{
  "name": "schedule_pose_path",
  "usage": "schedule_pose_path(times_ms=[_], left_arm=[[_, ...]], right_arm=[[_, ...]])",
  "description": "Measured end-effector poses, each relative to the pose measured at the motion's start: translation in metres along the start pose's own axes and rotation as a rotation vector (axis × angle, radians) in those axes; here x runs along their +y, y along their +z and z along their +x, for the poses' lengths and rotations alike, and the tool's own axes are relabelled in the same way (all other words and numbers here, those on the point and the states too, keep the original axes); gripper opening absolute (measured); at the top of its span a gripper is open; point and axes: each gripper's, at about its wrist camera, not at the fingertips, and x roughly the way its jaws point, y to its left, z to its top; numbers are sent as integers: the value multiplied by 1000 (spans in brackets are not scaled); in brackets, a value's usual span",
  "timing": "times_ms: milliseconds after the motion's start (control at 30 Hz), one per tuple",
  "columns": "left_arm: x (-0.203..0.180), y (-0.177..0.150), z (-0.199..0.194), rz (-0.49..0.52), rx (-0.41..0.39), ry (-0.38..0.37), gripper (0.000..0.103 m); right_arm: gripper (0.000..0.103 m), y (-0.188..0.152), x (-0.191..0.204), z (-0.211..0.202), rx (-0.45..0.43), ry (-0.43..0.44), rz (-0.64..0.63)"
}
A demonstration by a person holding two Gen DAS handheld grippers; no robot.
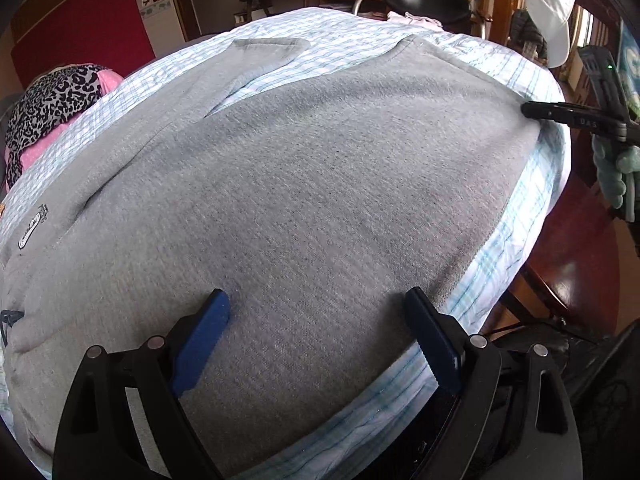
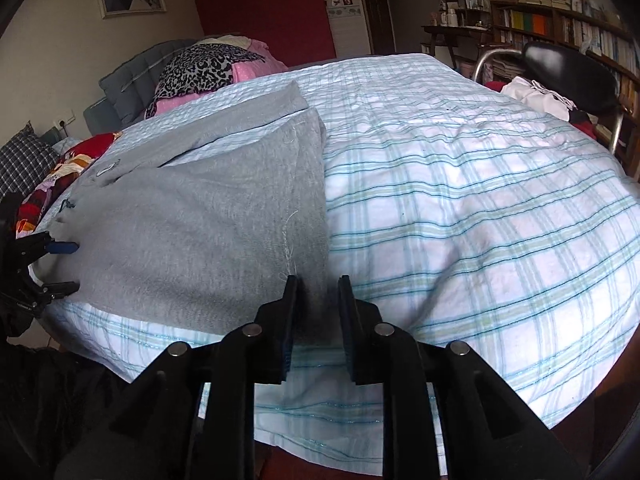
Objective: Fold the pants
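Here, nearest the left wrist camera, the left tool (image 1: 316, 320) hangs with its two blue-padded fingers spread wide over the gray pants (image 1: 304, 184), nothing caught between them; whether the tips rest on the cloth is hard to tell. In the right wrist view the right tool (image 2: 318, 300) stands with only a narrow gap between its fingers, at the corner of the pants nearest that camera. The gray edge lies in the gap, but the pads do not visibly press it.

The pants lie flat on the bed (image 2: 460, 208), on a white cover checked in blue and green. In the right wrist view they fill the left half, from about 6 o'clock up toward 11 o'clock, with one leg lying over the other. A small label (image 1: 32, 228) shows near the waist at 9 o'clock in the left wrist view.

Farther off, a leopard-print cloth (image 2: 200, 68) and a pink pillow (image 2: 256, 68) sit at the bed's head. A black chair (image 2: 568, 72) stands at 2 o'clock. Bookshelves (image 2: 560, 24) line the far wall, and a white cap (image 1: 554, 12) hangs at 1 o'clock in the left wrist view.
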Motion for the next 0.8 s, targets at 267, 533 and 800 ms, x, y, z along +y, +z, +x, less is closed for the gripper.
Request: schedule_pose_path(times_ms=[267,533,800], left_arm=[[-8,49,-12,-22,-159,-16,86],[-53,36,30,92,-92,-73,87],[-48,30,28,66,-102,-118,86]], right_arm=[[35,51,8,-13,-153,-51,34],[35,130,4,62,18,38,46],[4,162,1,145,187,5,45]])
